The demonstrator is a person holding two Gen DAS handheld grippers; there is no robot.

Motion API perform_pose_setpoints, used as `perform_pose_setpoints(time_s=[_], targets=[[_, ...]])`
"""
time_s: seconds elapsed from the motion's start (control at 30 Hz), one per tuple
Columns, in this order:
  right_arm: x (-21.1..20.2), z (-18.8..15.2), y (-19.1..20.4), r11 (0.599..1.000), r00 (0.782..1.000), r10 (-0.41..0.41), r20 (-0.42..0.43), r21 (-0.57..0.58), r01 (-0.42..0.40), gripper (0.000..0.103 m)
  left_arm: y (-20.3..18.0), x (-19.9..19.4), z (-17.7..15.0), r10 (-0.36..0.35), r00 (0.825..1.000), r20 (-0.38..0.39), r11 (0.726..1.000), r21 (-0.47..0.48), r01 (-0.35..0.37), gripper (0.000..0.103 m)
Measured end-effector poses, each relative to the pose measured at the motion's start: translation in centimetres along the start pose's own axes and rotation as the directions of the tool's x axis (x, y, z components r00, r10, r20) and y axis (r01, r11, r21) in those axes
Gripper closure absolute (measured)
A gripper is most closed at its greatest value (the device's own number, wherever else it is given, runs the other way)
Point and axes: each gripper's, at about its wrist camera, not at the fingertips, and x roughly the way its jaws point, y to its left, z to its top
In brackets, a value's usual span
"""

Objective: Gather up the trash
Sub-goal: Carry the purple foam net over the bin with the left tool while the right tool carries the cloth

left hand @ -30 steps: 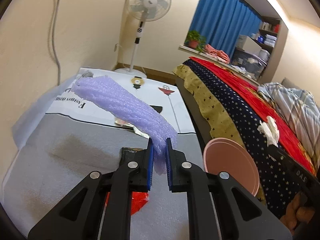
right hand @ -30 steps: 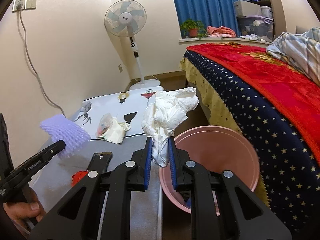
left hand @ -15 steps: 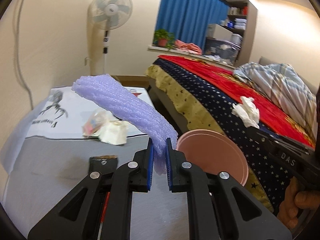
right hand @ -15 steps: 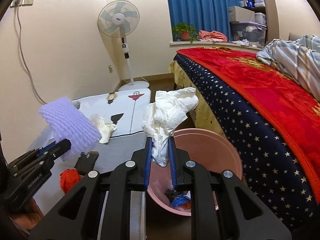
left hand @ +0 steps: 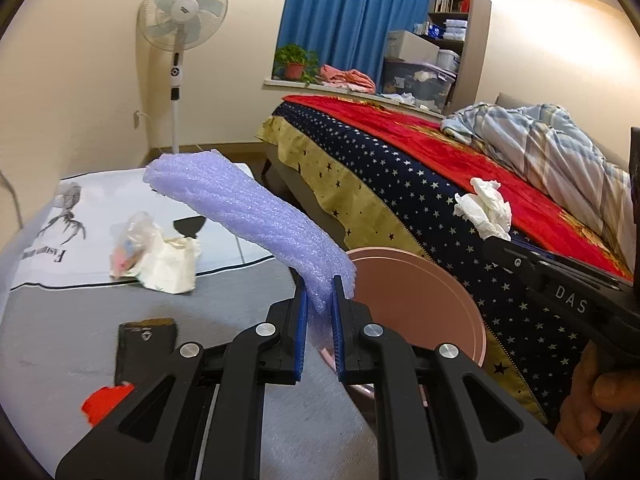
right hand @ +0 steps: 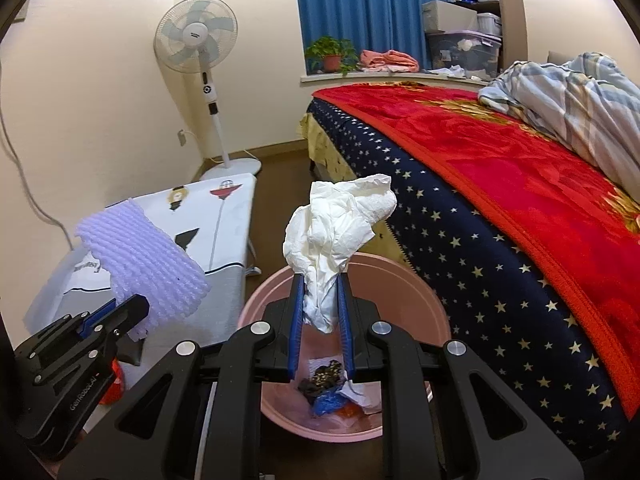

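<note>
**A:** ok so what are the two tongs doing right now?

**B:** Both are loaded. The left tongs (left hand: 319,316) are clamped on one end of a purple foam net sleeve (left hand: 244,212), and the rest of it arcs up and away toward 11 o'clock in the left wrist view. The right tongs (right hand: 320,316) are pinched narrow on a crumpled white tissue (right hand: 340,224) that sticks up out of the blue pads.

**A:** and the bin?

**B:** The pink trash bin (right hand: 420,292) stands on the floor between the worktop (left hand: 60,320) and the bed (right hand: 500,184). In the right wrist view the tissue sits right over its mouth, and there's already stuff at the bottom: something dark, a blue scrap, some white paper. From the left wrist view the bin rim is just at 3 o'clock of the left tongs, partly behind the foam.

**A:** anything still lying around?

**B:** Yep. On the worktop there's a cream wad of paper with a clear plastic wrapper (left hand: 160,256) at about 10 o'clock from the left tongs, a small dark packet (left hand: 146,340) at 9, and a red scrap (left hand: 106,404) down toward 8. Can't tell what the packet is.

**A:** background?

**B:** A standing fan (right hand: 200,52) at 11 o'clock, a blue curtain (right hand: 360,12) at 12, and a potted plant (right hand: 332,56) on the sill.
</note>
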Motion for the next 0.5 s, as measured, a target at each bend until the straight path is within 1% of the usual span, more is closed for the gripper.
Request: perform_pose_setpoints(time_s=[0.07,0.27,0.5], targets=[[0.4,0.1,-0.3,1.0,1.0,-0.016,-0.006,-0.001,0.016,0.086,-0.6,0.7,0.2,-0.006,1.0,-0.003,1.0,0.017,0.006,0.092],[1.1,0.1,-2.2,0.997,0.997,-0.076,-0.012,0.023,0.076,0.086,-3.2,3.1,0.2,-0.044,0.999,-0.027,0.993,0.11,0.047,0.092],[1.7,0.1,-3.5,0.991,0.992,-0.124,-0.024,0.045,0.125,0.086,-5.1,5.5,-0.6,-0.085,0.992,-0.089,0.981,0.166,0.099,0.092]])
